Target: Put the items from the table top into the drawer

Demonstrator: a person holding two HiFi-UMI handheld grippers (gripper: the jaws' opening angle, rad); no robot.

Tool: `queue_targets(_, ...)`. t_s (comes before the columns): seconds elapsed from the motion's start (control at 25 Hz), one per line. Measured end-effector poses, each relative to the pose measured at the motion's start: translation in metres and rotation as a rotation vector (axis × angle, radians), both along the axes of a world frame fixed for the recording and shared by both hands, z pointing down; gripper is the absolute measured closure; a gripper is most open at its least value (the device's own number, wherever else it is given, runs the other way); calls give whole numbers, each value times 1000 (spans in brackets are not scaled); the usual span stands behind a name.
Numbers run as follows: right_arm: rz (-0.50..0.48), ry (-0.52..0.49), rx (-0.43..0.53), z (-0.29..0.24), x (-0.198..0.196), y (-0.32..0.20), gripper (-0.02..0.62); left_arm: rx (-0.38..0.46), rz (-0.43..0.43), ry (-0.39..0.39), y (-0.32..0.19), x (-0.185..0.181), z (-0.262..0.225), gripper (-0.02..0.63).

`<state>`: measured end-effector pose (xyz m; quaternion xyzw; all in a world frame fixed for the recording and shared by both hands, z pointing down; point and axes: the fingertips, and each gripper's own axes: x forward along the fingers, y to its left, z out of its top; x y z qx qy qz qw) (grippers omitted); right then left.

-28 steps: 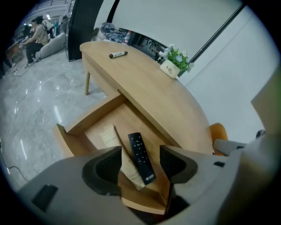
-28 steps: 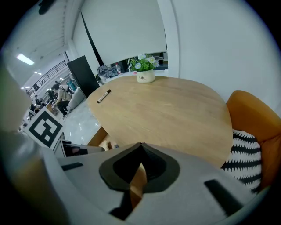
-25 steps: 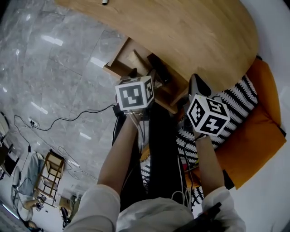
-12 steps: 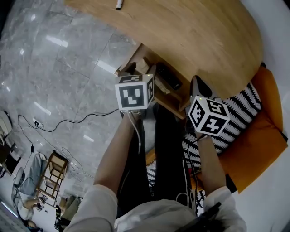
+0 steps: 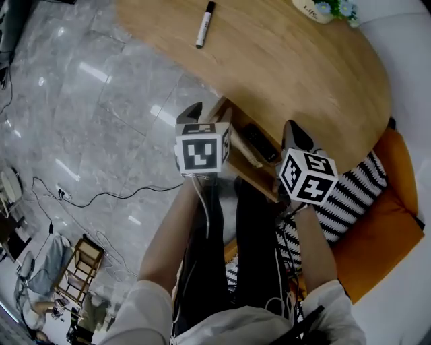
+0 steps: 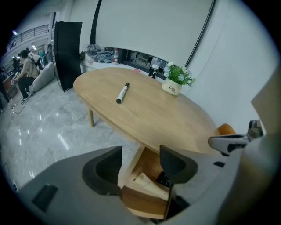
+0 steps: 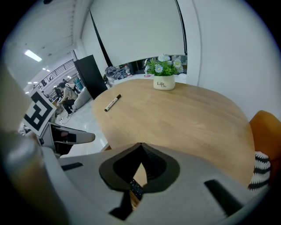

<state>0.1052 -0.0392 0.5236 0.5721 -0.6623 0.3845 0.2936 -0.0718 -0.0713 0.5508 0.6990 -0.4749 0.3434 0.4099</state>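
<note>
The left gripper [image 6: 140,153] holds its fingers apart, empty; the right gripper [image 7: 141,146] has its fingers together. A marker [image 5: 204,15] lies on the desk [image 5: 303,60], away from the open drawer [image 6: 140,203].

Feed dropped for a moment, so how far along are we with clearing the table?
Done: the drawer is open, with a remote already inside. In hand: nothing; the left gripper is open and the right gripper shut, both empty. Left: the marker and flower pot sit on the table.
</note>
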Motion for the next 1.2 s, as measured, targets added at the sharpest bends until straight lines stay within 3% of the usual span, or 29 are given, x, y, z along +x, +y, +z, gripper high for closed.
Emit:
queue_targets(0.68,-87,2,18,15,-20,-108,603,98,5,-81,-137,-27,5,364)
queue_targets(0.92,-120,17,20,19,-17,-132,603,144,68,-149,-177,-27,11,364)
queue_targets(1.2,-86,-5,7,27,-11,-141,603,118,127,-139,-209,-14,21,364)
